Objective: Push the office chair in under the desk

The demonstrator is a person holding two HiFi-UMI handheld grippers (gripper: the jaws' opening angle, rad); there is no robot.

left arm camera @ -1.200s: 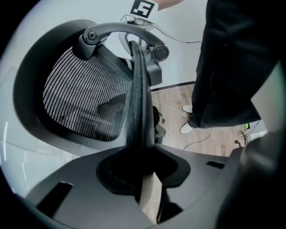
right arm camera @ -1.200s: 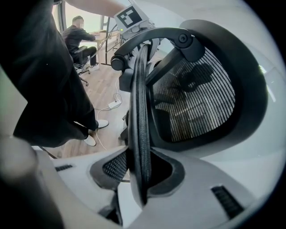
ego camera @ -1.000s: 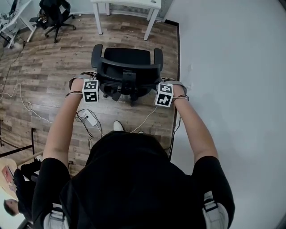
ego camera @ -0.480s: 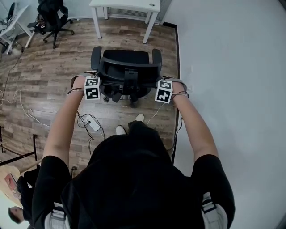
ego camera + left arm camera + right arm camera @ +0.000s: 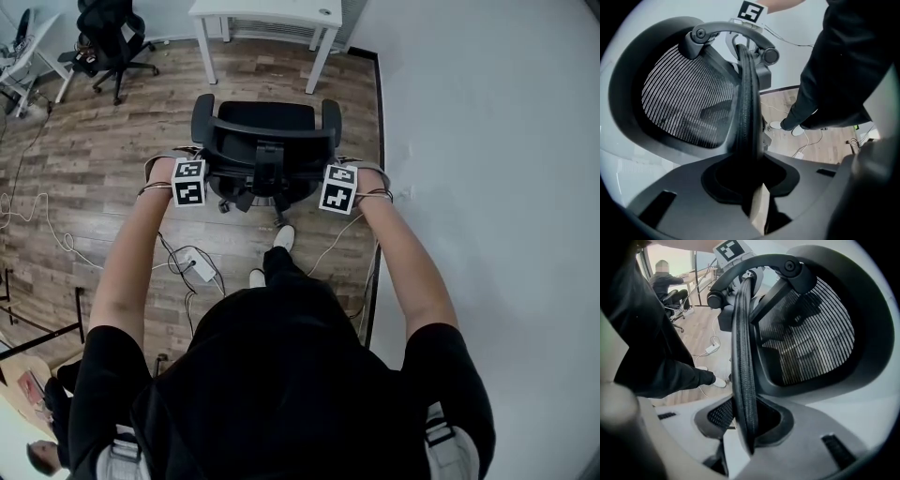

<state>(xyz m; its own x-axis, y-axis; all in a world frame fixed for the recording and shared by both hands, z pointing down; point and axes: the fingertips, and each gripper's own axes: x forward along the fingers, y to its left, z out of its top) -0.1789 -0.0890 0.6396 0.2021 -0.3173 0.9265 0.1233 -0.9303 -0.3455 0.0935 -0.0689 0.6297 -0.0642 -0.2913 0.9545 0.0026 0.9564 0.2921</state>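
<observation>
Chair (image 5: 265,120) out on the floor (image 5: 103,178), not yet under the desk (image 5: 272,9). Desk straight beyond the chair's seat side, well apart. Wall (image 5: 487,141) close on the chair's right.

Left gripper (image 5: 188,181) behind the chair, jaws pinching the left rim of the backrest (image 5: 267,141). Right gripper (image 5: 338,186) the same on the right rim, mesh edge squeezed between the jaws. Both pointing steeply down, level with each other, neither nearer.

Backrest long axis side to side, square to the line toward the desk. Probably an even shove from both sides, straight ahead, armrests likely tight against the desk legs.
</observation>
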